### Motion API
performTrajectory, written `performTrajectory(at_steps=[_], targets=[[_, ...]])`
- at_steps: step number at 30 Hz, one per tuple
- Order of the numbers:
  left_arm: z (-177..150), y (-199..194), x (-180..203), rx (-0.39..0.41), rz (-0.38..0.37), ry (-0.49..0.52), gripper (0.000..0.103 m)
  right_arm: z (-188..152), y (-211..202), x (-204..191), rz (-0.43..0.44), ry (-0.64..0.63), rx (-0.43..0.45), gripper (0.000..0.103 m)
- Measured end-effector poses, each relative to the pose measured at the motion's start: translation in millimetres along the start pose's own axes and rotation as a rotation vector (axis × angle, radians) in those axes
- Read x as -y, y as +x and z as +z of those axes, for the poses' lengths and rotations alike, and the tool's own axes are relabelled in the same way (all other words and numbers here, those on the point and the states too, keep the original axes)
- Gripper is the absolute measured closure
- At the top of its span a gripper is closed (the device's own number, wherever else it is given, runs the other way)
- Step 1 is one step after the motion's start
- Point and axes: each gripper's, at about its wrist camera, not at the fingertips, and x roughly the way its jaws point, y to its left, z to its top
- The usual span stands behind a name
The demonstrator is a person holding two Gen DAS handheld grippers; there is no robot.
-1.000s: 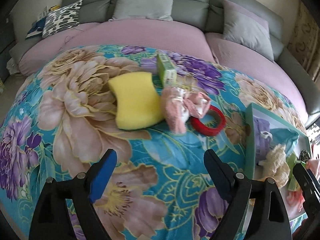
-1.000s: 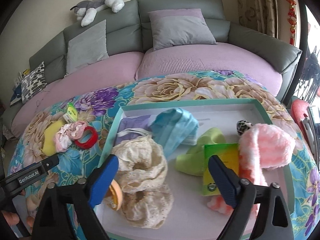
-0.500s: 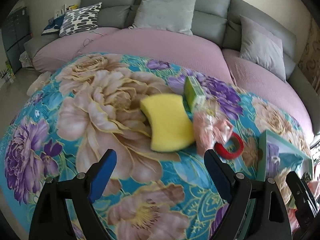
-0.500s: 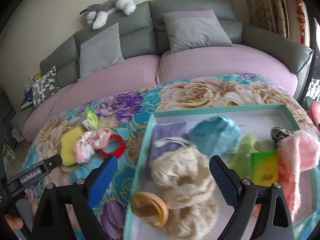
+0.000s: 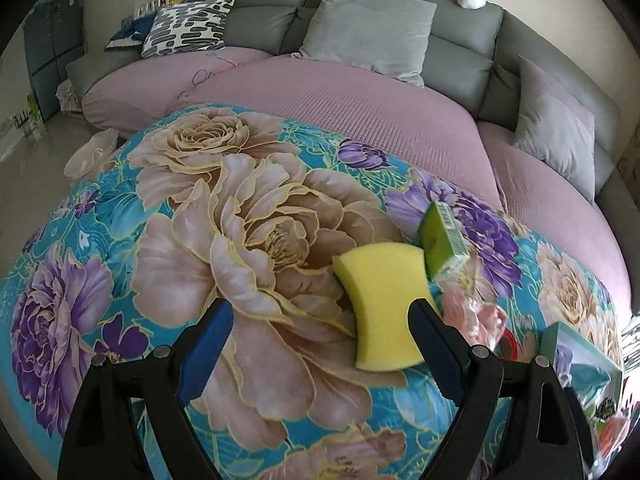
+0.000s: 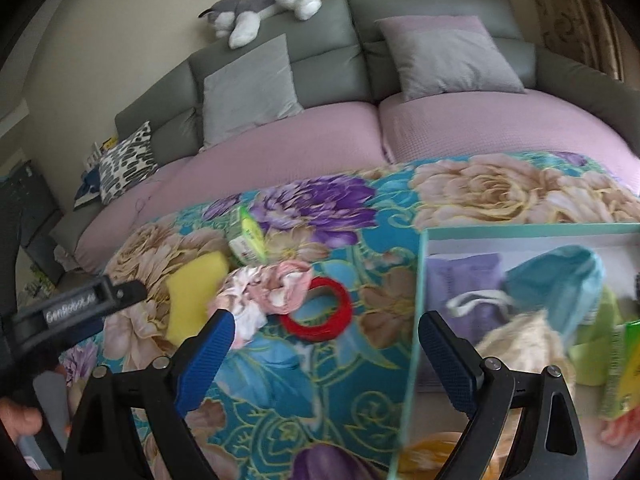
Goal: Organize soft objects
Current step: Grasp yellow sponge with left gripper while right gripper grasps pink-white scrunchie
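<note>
A yellow sponge [image 5: 382,306] [image 6: 192,296] lies on the floral blanket, with a green packet [image 5: 442,236] [image 6: 248,240] behind it and a pink cloth bundle [image 5: 472,314] [image 6: 272,288] and a red ring [image 6: 320,312] to its right. My left gripper [image 5: 320,344] is open above the blanket, its right finger overlapping the sponge's edge in view; nothing sits between its pads. My right gripper [image 6: 326,350] is open, empty, hovering over the blanket beside the teal box [image 6: 418,300], which holds soft items. The left gripper's side [image 6: 76,308] shows in the right wrist view.
A purple-covered grey sofa [image 5: 360,92] curves behind, with grey cushions [image 5: 368,28], a patterned cushion [image 5: 188,24] and a plush dog [image 6: 264,8] on its back. The blanket's left edge drops to the floor [image 5: 24,152]. A hand [image 6: 18,420] shows at lower left.
Both grippers have swung left across the blanket. The sponge has slid from centre to the right in the left view; the box has slid to the right edge in the right view. Both jaws stayed open.
</note>
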Motion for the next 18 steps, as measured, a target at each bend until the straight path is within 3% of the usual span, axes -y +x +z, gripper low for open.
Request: performTrajectory(at_steps=[6, 12, 18], targets=[[9, 19, -6, -0.036, -0.015, -0.015, 0.013, -2, 22, -19, 0.04, -0.025, -0.046, 0.008], [12, 36, -14, -0.065, -0.035, -0.035, 0.013, 11, 35, -37, 0.058, -0.069, -0.036, 0.009], [17, 47, -20, -0.077, -0.041, -0.061, 0.013, 13, 55, -49, 0.048, -0.11, -0.068, 0.016]])
